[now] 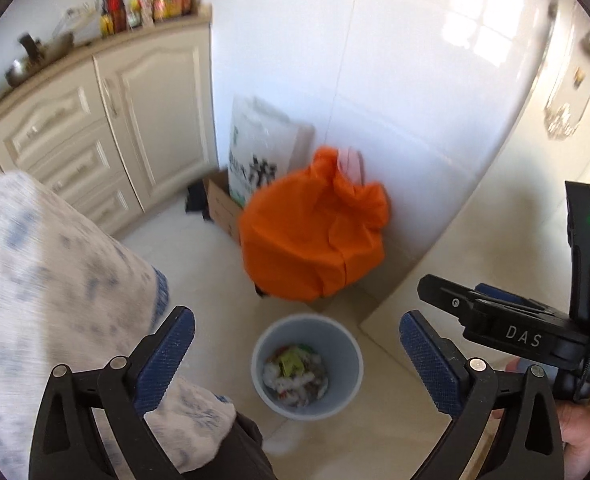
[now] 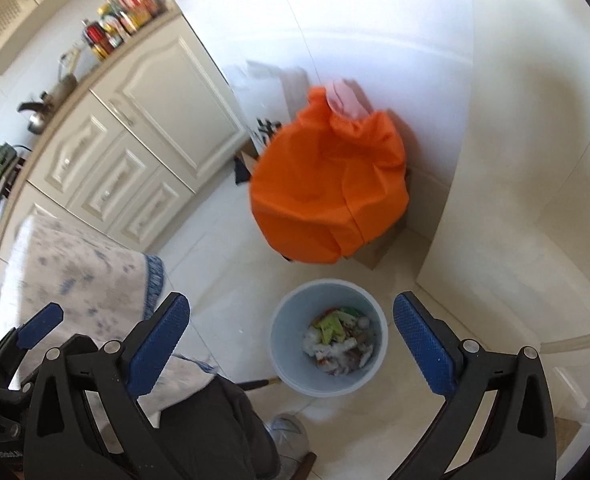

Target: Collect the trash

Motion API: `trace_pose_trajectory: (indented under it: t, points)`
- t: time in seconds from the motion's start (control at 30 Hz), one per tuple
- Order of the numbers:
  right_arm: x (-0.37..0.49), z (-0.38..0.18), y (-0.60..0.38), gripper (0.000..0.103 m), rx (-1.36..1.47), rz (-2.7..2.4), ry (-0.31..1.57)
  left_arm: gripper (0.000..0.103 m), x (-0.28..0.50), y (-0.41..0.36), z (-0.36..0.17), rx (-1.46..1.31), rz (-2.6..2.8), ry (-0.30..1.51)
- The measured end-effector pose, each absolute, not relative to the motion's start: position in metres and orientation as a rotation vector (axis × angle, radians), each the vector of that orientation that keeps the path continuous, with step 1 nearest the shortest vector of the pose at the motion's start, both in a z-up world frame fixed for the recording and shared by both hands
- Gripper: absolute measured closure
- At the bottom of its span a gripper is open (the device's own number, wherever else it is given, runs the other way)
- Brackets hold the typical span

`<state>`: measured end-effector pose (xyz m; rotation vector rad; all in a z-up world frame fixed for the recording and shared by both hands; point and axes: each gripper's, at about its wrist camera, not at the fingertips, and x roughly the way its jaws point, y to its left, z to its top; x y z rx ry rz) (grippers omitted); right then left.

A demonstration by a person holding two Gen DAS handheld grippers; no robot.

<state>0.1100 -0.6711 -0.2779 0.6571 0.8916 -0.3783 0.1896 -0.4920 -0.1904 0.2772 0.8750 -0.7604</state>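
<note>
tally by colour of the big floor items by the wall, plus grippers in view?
Orange: 1, the orange bag
Light blue: 1, the trash bin, with trash inside
Brown: 1, the cardboard box behind the bag
Black with blue pads: 2, left gripper and right gripper, both open and empty
Total: 5

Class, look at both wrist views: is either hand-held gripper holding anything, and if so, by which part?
Nothing is held. The left hand-held gripper and the right hand-held gripper both stand open, jaws empty, above the grey bin of trash.
</note>
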Motion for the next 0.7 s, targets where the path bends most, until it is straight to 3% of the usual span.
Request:
trace_pose_trajectory:
  t: [0.37, 0.7]
  points:
    - [0.132, -0.172, -0.599, 0.000, 0.546, -0.217, 0.721, 0.001, 0.160, -0.359, -0.105, 0.143, -0.612, 0.662]
    - [0.175, -0.090, -0.469, 0.000, 0.381, 0.025, 0.608, 0.001, 0.135, -0.206, -0.051, 0.025, -0.350, 0.525]
